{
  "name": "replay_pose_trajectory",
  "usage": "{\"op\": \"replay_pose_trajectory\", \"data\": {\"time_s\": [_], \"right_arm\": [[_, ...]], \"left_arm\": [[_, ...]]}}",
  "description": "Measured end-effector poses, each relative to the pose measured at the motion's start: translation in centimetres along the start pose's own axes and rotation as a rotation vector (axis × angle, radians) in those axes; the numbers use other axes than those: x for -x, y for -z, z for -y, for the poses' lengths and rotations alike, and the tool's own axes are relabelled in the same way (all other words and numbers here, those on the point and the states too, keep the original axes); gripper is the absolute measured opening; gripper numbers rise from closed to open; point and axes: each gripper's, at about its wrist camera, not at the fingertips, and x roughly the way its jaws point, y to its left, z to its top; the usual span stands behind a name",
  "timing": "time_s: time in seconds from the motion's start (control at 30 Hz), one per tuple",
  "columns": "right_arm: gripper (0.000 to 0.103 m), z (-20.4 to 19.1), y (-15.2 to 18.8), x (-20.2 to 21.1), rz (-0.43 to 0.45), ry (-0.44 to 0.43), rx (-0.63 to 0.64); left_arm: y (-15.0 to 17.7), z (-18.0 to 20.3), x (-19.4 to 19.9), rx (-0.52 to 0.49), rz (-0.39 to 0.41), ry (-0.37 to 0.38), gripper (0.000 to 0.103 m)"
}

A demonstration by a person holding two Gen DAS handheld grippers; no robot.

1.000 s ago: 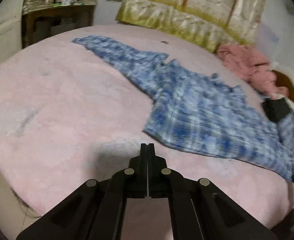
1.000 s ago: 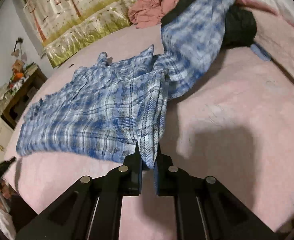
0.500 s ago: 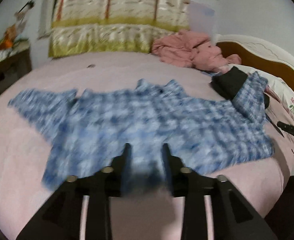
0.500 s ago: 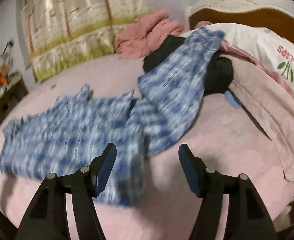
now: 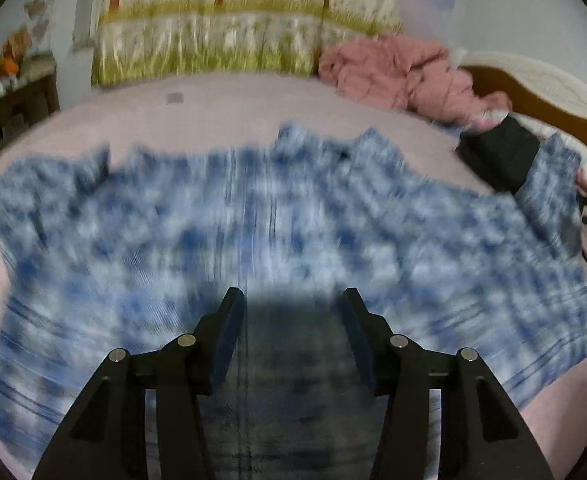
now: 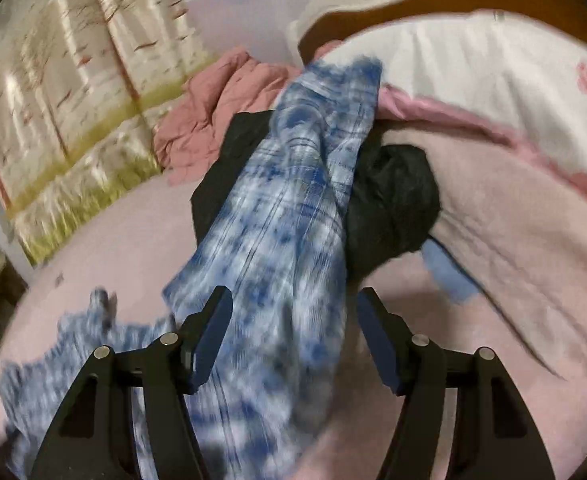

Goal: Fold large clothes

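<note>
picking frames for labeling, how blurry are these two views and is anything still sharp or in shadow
Left wrist view: the blue plaid shirt is heavily motion-smeared, while the left gripper stays sharp, with a dark shadow on the cloth between its open fingers. Right wrist view: milder blur; the shirt's sleeve weave is partly readable, the right gripper is crisp, and the curtain is streaked.

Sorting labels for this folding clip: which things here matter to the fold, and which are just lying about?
Part of the job:
blue plaid shirt
left gripper, jaws open
right gripper, jaws open

Lying about:
pink garment
black garment
white pillow
curtain
</note>
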Motion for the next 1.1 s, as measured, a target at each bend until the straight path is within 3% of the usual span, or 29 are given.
{"op": "replay_pose_trajectory", "data": {"time_s": [0.07, 0.1, 0.13, 0.23, 0.3, 0.5, 0.6, 0.67, 0.73, 0.87, 0.9, 0.93, 1.03, 1.1], "right_arm": [[0.037, 0.1, -0.1, -0.9, 0.037, 0.020, -0.007], [0.007, -0.1, -0.1, -1.2, 0.046, 0.041, 0.009], [0.002, -0.4, -0.1, -1.4, 0.040, 0.053, 0.031], [0.002, -2.6, 0.4, 0.1, 0.089, -0.015, 0.135], [0.002, -4.9, 1.4, 1.4, 0.064, -0.100, 0.199], [0.002, -12.3, 8.9, 3.4, -0.216, -0.318, 0.359], [0.008, -14.2, 13.5, 3.6, -0.327, -0.310, 0.437], [0.019, -14.7, 15.6, 4.3, -0.332, -0.275, 0.480], [0.039, -14.4, 16.0, 5.2, -0.324, -0.299, 0.464], [0.047, -11.5, 13.8, 7.3, -0.230, -0.336, 0.326], [0.054, -10.5, 13.0, 7.7, -0.195, -0.328, 0.289], [0.061, -9.2, 12.1, 8.0, -0.155, -0.309, 0.243], [0.062, -5.5, 9.7, 7.2, -0.080, -0.208, 0.121], [0.064, -2.3, 8.5, 5.8, -0.077, -0.121, 0.029]], "left_arm": [[0.1, -0.6, -1.1, 0.031, -0.038, 0.014, 0.053], [0.1, -0.9, -1.2, 0.045, -0.038, 0.025, 0.053], [0.2, -1.0, -1.1, 0.049, -0.035, 0.030, 0.053], [0.3, -0.8, -1.2, 0.035, -0.032, 0.016, 0.053], [0.4, -0.5, -1.1, 0.019, -0.028, 0.005, 0.053], [0.4, 0.0, -0.4, 0.007, 0.005, -0.010, 0.053], [0.6, 0.1, 0.3, 0.006, 0.022, -0.002, 0.053], [0.7, 0.3, 0.8, -0.006, 0.031, 0.011, 0.055], [1.0, 0.8, 1.3, -0.026, 0.034, 0.018, 0.058], [2.1, 2.5, 2.5, -0.085, 0.060, 0.016, 0.072], [2.4, 3.1, 2.7, -0.113, 0.069, 0.002, 0.072], [2.6, 3.9, 2.7, -0.148, 0.075, -0.017, 0.072], [2.9, 5.2, 2.2, -0.211, 0.076, -0.058, 0.072], [2.9, 5.3, 2.1, -0.218, 0.076, -0.058, 0.072]]}}
